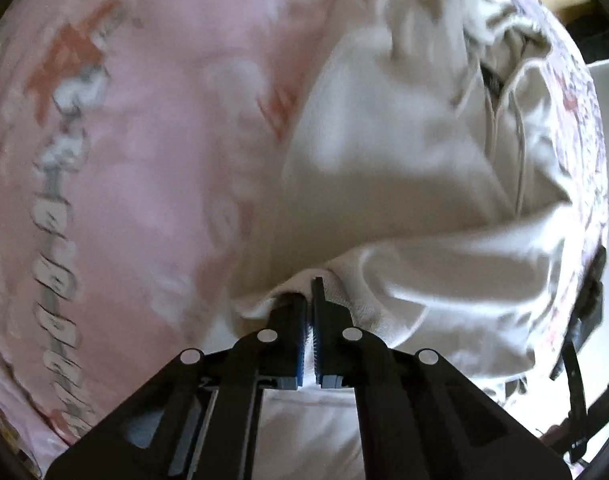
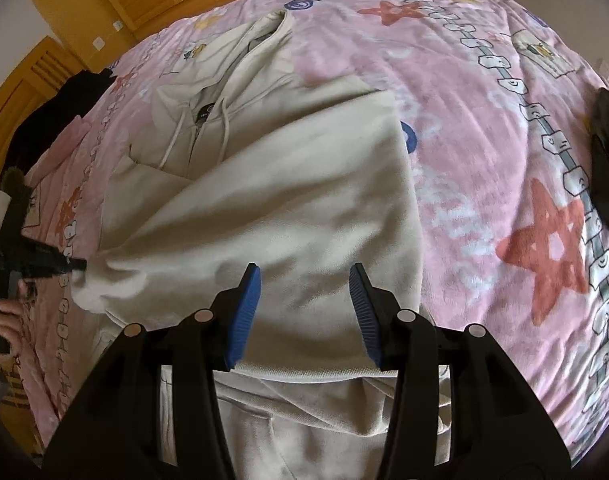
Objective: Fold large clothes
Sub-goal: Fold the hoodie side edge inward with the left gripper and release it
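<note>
Left tool (image 1: 310,300) pinching cream hoodie (image 1: 404,200), bedspread (image 1: 144,160)

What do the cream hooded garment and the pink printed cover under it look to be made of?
Cream hooded garment: probably thick matte cotton fleece knit; it falls in soft rounded folds, with drawcords at the neck. Pink printed cover: likely plush fleece or flannel; its surface looks fuzzy, with brushed streaks.
</note>
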A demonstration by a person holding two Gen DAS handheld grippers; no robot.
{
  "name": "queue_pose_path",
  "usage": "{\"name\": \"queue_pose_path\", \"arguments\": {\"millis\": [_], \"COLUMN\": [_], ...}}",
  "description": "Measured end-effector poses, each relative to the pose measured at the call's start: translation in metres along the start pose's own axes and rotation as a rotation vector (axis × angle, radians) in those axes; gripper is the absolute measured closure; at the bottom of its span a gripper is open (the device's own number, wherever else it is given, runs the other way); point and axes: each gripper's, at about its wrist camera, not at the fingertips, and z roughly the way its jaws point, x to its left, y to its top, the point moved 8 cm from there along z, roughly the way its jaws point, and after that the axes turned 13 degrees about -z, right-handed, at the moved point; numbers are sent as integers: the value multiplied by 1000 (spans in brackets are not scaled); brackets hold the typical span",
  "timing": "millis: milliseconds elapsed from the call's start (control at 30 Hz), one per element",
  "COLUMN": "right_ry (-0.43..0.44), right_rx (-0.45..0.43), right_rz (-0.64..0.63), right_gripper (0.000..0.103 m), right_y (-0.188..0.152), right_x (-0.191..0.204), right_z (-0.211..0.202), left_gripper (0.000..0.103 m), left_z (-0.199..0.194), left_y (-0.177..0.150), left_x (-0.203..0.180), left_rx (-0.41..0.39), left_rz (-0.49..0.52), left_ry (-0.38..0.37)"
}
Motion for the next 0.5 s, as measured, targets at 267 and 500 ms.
{"name": "queue_pose_path", "arguments": {"millis": [267, 500], "right_ry": [2, -69], "right_rx": [-29, 72], "right_rz": [-24, -28], "right_gripper": [58, 58], "right_y": [9, 2], "right_x": [0, -25], "right_z": [3, 45], "left_gripper": [100, 99], "left_z": [-19, 49], "left_y": [37, 71], "left_x": [-2, 12], "left_rx": [-126, -55], "left_rz": [31, 50], "left_ry": [0, 164]}}
